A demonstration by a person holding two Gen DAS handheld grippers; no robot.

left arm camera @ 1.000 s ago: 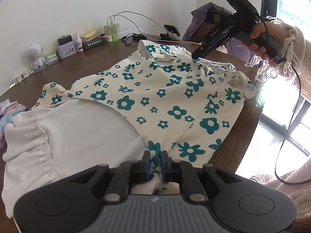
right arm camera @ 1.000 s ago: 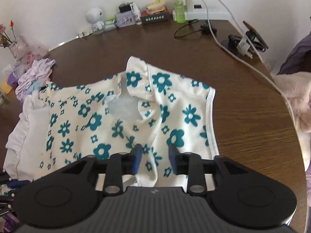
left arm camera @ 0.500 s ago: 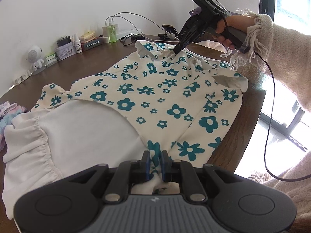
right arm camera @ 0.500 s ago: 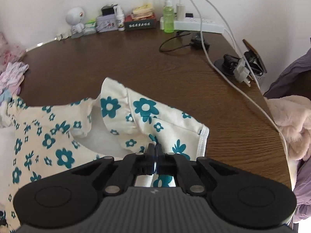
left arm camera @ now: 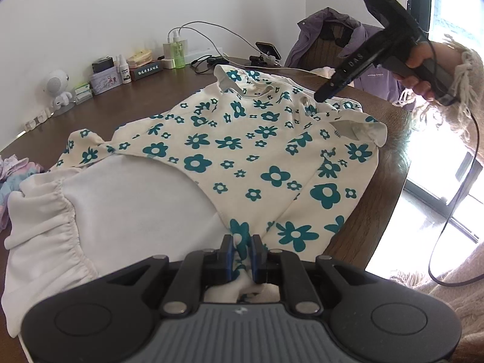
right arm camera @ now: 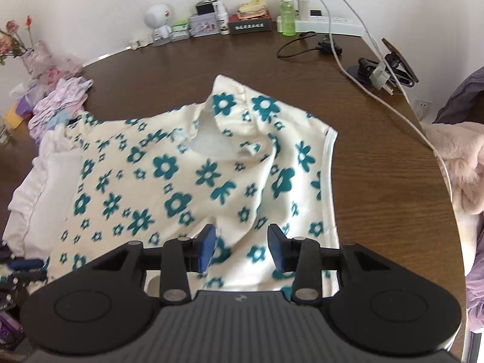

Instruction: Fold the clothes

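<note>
a lived-in home room: a brown wooden table (right arm camera: 378,163) against a white wall, lined with a power strip (right arm camera: 329,24), green bottle (right arm camera: 287,21), small tins and a toy robot (right arm camera: 158,24); purple jacket (left arm camera: 341,36) draped on a chair.

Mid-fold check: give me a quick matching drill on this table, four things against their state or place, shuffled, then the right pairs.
Things:
1. left gripper
2. right gripper
3. green bottle
4. floral shirt

States or places:
A. open, above the cloth
B. spread on the table
C. by the wall, beside the power strip
D. clamped on the hem

Pairs: 1-D, 2-A, 3-C, 4-B
</note>
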